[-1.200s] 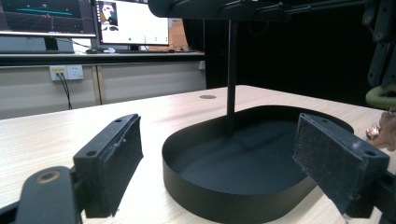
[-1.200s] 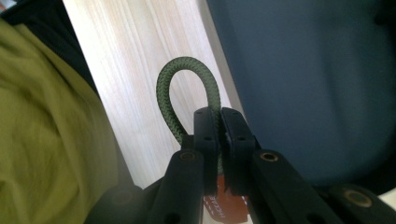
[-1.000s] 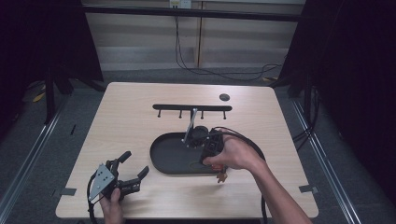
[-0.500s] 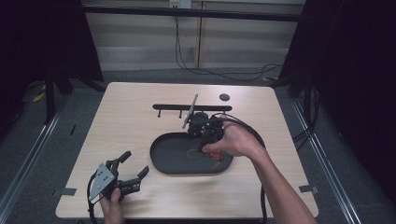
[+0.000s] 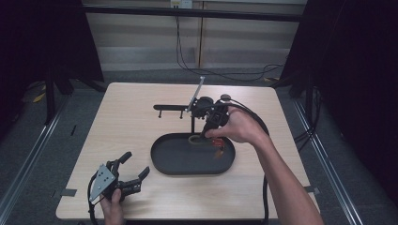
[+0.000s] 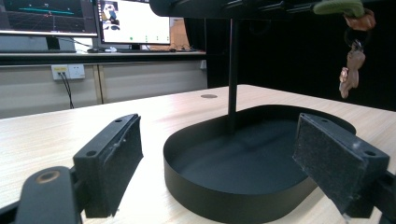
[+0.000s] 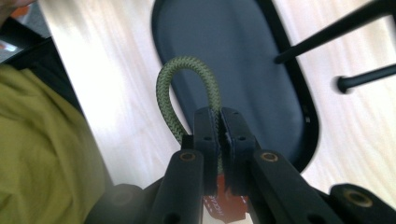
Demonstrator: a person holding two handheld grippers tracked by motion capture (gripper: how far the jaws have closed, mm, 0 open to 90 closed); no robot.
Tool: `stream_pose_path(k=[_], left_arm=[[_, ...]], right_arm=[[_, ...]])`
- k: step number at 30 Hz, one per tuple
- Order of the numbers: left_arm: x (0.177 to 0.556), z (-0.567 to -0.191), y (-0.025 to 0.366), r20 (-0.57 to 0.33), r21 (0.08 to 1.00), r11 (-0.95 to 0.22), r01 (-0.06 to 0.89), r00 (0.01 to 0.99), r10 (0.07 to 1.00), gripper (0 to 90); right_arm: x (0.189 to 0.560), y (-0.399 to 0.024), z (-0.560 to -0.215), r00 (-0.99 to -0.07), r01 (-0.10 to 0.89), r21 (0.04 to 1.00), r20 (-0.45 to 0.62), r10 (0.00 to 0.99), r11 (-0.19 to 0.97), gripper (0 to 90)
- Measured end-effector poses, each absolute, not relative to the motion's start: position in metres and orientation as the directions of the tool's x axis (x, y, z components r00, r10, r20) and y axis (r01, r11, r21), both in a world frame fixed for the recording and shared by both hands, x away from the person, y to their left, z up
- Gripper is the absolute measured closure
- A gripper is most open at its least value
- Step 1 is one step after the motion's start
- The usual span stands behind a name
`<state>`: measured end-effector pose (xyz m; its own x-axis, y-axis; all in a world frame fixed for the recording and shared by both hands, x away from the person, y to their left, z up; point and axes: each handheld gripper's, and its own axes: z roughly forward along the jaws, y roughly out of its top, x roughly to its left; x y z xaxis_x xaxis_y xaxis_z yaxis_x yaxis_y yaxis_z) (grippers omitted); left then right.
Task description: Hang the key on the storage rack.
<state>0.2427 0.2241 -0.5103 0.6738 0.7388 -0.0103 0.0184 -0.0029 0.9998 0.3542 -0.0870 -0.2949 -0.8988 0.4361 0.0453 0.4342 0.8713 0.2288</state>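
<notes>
Since the earlier frames, the right gripper (image 5: 210, 123) has been carried from low over the black oval tray (image 5: 164, 165) up and toward twelve o'clock, so that it is now seen level with the hook rack (image 5: 170, 108). Its jaws are closed tight on a green braided cord loop (image 7: 187, 88), from which a key ring with a small brown charm (image 6: 351, 70) is hung. The loop is pinched at its base so that the open bend is left free ahead of the jaw tips, presumably so that it can be slipped over a peg of the rack.

At seven o'clock on the desk (image 5: 122, 122), the left gripper (image 5: 129, 173) is held with its jaws wide apart and nothing between them; it is kept well clear of the tray, apparently parked out of the way.

The tray's low wall lies directly beneath the dangling charm, and the rack's upright post rises from the tray's twelve o'clock edge just beside the right gripper, so little room is left there. Free desk is seen at nine and three o'clock of the tray. A small dark disc (image 5: 225, 97) lies near the twelve o'clock edge of the desk, just behind the rack.
</notes>
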Motion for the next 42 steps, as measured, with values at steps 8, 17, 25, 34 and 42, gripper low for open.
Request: stream_pose_path(k=[8,17,25,34,42], left_arm=[[0.243,-0.510,0.224,-0.011,1.000,-0.001,0.018,0.674,0.739,15.4],[0.243,-0.510,0.224,-0.015,1.000,0.000,0.022,0.674,0.739,15.4],[0.243,-0.510,0.223,-0.017,1.000,0.007,0.018,0.674,0.738,15.3],[0.243,-0.510,0.223,-0.016,1.000,0.008,0.016,0.675,0.738,15.4],[0.243,-0.510,0.224,-0.012,1.000,0.005,0.013,0.676,0.737,15.4]], right_arm=[[0.372,-0.089,-0.289,-0.890,0.453,0.207,0.045,0.454,0.867,85.7],[0.388,-0.092,-0.274,-0.880,0.471,0.202,0.039,0.474,0.858,85.8],[0.405,-0.088,-0.277,-0.869,0.488,0.195,0.021,0.494,0.851,85.7],[0.411,-0.089,-0.281,-0.864,0.493,0.235,0.021,0.502,0.838,85.5],[0.411,-0.090,-0.281,-0.850,0.513,0.251,0.012,0.527,0.821,84.5]])
